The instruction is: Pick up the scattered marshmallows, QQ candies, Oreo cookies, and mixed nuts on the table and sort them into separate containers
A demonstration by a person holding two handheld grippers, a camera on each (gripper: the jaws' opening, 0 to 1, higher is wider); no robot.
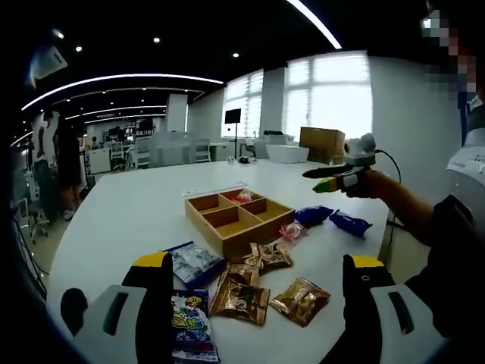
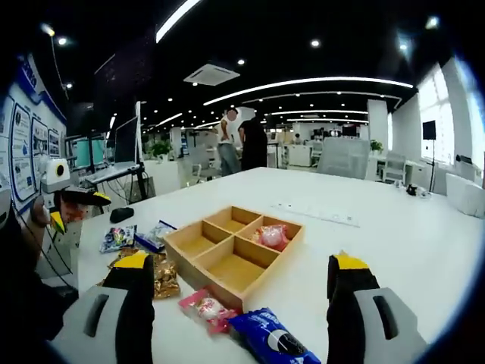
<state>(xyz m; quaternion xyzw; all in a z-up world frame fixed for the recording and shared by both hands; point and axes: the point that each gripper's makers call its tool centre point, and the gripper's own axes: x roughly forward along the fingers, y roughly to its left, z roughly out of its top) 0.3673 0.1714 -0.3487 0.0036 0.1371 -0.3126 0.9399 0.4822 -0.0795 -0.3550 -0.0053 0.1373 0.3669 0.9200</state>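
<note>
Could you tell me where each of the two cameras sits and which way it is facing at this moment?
Left gripper view: rides on the left gripper, looking across the white table at the wooden tray and snack packets, toward bright windows; the right gripper and the person's arm show at right.
Right gripper view: rides on the right gripper, facing the tray from the opposite side, toward the office interior; the left gripper shows at left.
Shared: the tray, with a pink packet in one compartment, and the blue cookie packets.

Bright window glare, ceiling strips, fisheye-warped edges.
</note>
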